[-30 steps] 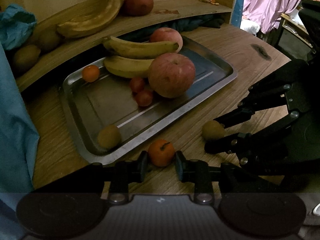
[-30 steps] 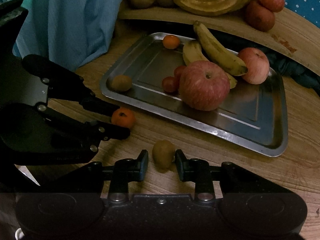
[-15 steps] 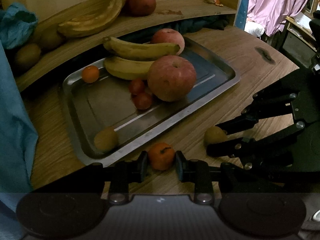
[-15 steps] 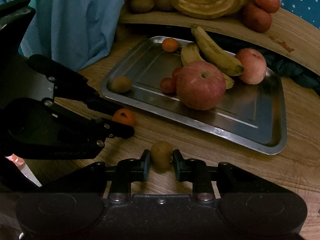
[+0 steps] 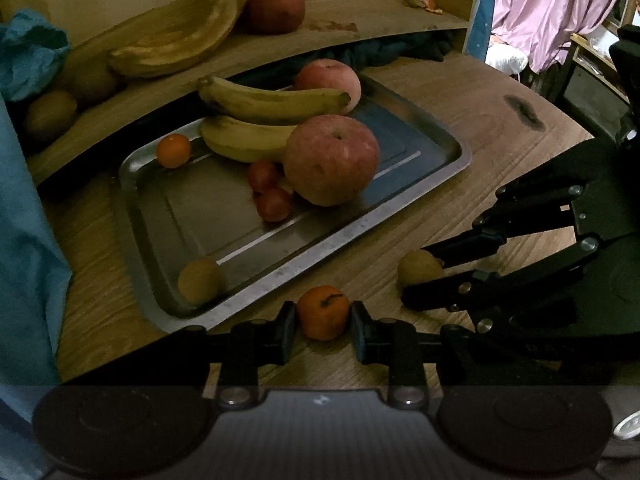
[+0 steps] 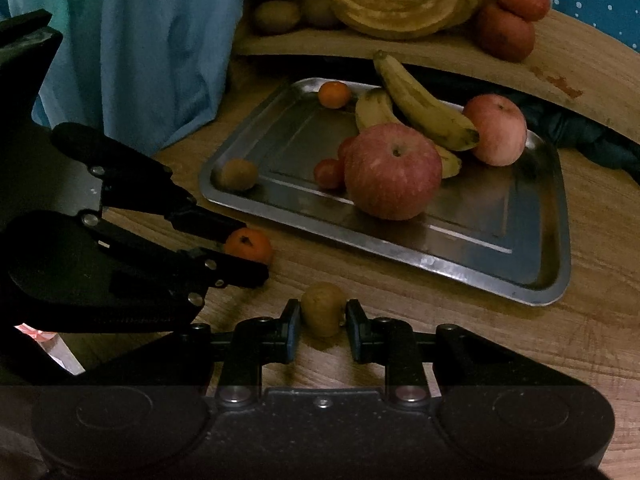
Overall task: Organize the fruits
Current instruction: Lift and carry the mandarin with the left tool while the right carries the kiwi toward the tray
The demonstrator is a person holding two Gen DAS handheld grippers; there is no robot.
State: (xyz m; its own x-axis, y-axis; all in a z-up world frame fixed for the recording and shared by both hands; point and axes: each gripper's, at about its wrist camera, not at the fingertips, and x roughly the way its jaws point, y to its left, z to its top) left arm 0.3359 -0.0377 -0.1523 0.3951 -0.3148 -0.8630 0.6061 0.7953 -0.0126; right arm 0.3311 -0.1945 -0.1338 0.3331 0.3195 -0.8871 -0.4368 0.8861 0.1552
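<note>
In my left view, a small orange tangerine (image 5: 323,312) with a dark stem sits low in the centre of the frame, on the wood just below the tray's near rim. A brownish kiwi (image 5: 419,267) lies to its right. In my right view that same kiwi (image 6: 323,309) stands at lower centre and the tangerine (image 6: 249,245) lies up and to the left of it.

The steel tray (image 5: 404,216) fills mid-frame. On it a big red apple (image 5: 331,159) sits upright, stem up, at centre; two small red tomatoes (image 5: 269,192) touch its left side; two yellow bananas (image 5: 260,120) lie above; a paler apple (image 5: 328,76) sits behind them; a second tangerine (image 5: 173,150) lies at upper left and a second kiwi (image 5: 198,281) in the lower-left corner.
</note>
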